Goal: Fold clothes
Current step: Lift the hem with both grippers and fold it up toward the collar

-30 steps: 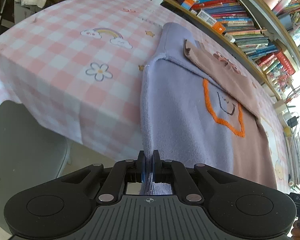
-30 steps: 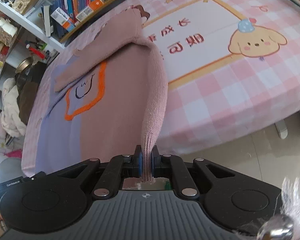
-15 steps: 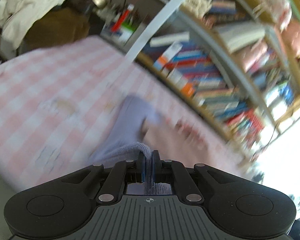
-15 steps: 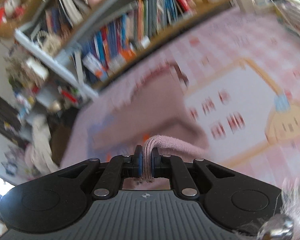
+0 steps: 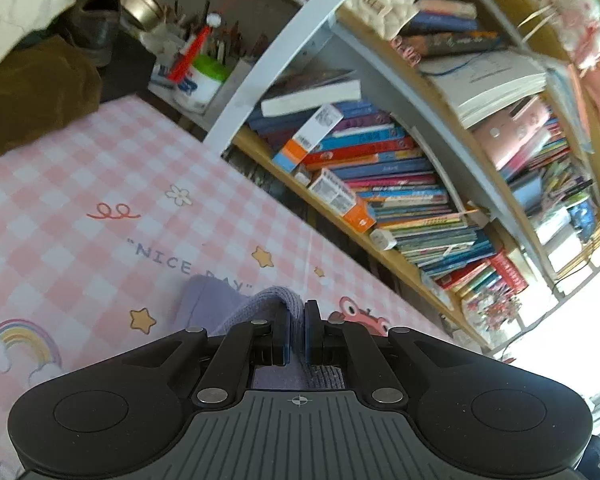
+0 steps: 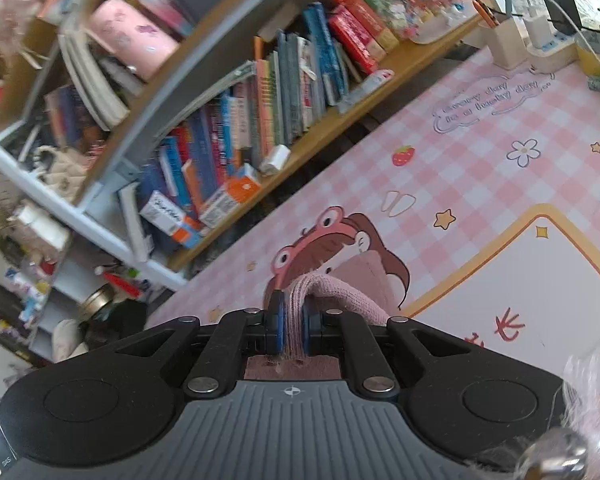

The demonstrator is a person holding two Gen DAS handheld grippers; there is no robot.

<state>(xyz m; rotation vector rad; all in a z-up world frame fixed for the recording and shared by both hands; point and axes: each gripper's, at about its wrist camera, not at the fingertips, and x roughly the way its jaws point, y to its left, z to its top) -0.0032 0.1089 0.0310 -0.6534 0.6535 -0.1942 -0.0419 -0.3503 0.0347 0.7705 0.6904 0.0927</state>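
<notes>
The garment is a knit sweater, lilac on one side and dusty pink on the other. My left gripper (image 5: pixel 296 322) is shut on the lilac hem (image 5: pixel 268 300), which humps up just ahead of the jaws. My right gripper (image 6: pixel 294 318) is shut on the pink hem (image 6: pixel 332 290), which folds over to the right of the jaws. Both grippers sit low over the far part of the pink checked tablecloth (image 5: pixel 80 200), near the bookshelf. The rest of the sweater is hidden below the gripper bodies.
A bookshelf (image 5: pixel 380 168) packed with books runs along the table's far edge and also shows in the right wrist view (image 6: pixel 260 100). Brown and white clothes (image 5: pixel 24 80) lie at the far left. A power strip and pen holder (image 6: pixel 528 36) stand at the far right.
Both grippers have carried the sweater's hem from the near table edge forward toward the bookshelf. The spread sweater body, visible a second ago, has dropped out of view beneath them.
</notes>
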